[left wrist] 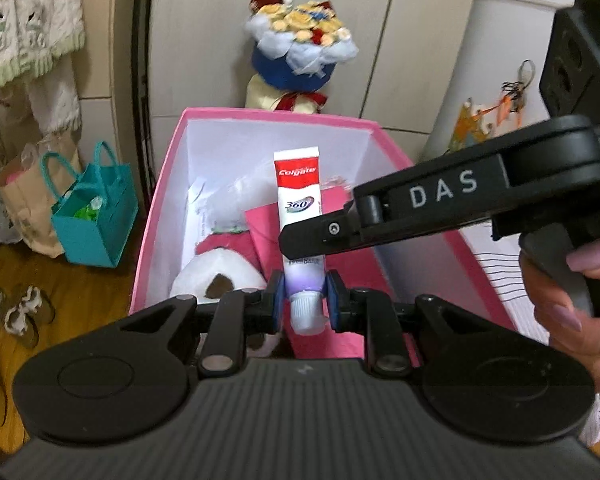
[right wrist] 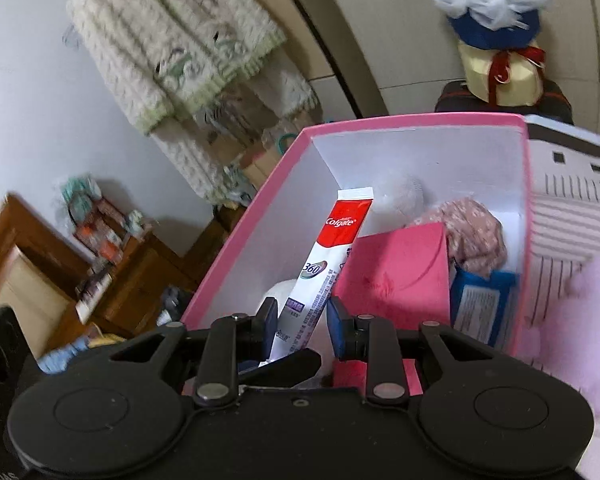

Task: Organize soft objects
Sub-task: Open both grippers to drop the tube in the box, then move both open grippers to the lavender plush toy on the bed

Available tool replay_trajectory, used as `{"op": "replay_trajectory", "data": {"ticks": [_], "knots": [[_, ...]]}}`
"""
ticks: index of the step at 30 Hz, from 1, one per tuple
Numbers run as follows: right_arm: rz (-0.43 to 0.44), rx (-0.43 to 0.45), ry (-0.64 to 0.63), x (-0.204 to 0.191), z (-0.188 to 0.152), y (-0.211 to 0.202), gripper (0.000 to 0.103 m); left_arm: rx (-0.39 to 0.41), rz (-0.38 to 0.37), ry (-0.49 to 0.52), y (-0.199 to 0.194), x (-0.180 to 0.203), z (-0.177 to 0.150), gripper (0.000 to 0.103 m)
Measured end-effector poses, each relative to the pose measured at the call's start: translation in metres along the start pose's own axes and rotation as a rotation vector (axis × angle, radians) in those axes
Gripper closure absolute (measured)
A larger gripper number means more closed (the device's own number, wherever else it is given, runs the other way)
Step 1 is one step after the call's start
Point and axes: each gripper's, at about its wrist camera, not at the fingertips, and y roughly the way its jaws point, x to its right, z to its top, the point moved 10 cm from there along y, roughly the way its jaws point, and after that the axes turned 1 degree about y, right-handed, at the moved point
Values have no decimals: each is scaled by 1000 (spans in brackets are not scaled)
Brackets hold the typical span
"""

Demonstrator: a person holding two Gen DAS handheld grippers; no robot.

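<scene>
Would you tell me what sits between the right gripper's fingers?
The Colgate toothpaste tube stands between the right gripper's open fingers, seen in the right wrist view.

Pink box point(left wrist: 156, 216) with white inner walls. Red, white and purple toothpaste tube point(left wrist: 300, 216), white cap. White paper roll point(left wrist: 216, 276) with brown core. Pink envelope point(right wrist: 400, 272). Rose floral-patterned cloth point(right wrist: 474, 236). Blue packet point(right wrist: 482, 304). Teal bag point(left wrist: 96, 216). Cream knit sweater point(right wrist: 168, 40) with green trim. Blue-wrapped bouquet point(left wrist: 300, 44), yellow blooms.
</scene>
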Motion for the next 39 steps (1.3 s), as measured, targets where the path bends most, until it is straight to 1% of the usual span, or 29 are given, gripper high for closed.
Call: {"op": "replay_trajectory", "data": {"ticks": [2,5,6,7,8,10,11,14,15,17,19,22,27,29,32,39], "knots": [[-19,-10,-19,1,2,7,71,-4,42,38,8,0,0,83],[-42,-14,-30,3,4,12,71,-13,42,18,12,-3,1,82],[-48,-10,-30,2,4,11,71,-1,43,35,10,-1,1,81],[-56,-2,-17,3,3,9,69,14,59,48,6,0,1,80],[-58,11,-4,3,3,7,69,31,79,43,1,0,0,78],[-50,31,7,0,2,1,66,46,92,55,-6,2,-1,55],[-52,41,4,-1,1,-4,66,51,94,69,-9,4,-2,53],[-69,81,-32,-4,-4,-23,66,70,113,112,-24,12,-5,52],[-71,95,-41,-5,-6,-33,66,77,111,124,-31,16,-5,50],[-70,118,-51,-4,-9,-53,65,94,93,139,-44,24,-4,46],[-79,143,-69,-3,-11,-73,64,108,57,142,-58,34,-5,42],[-102,174,-91,5,-16,-104,60,126,-13,148,-79,53,-6,41],[-121,198,-66,33,-29,-144,57,142,-99,196,-101,91,-10,38],[-133,206,-56,44,-34,-155,52,148,-111,213,-104,106,-11,37],[-146,211,-53,58,-42,-167,48,156,-123,238,-103,131,-18,36],[-177,212,-53,90,-54,-186,42,169,-129,275,-82,184,-33,36]]}}
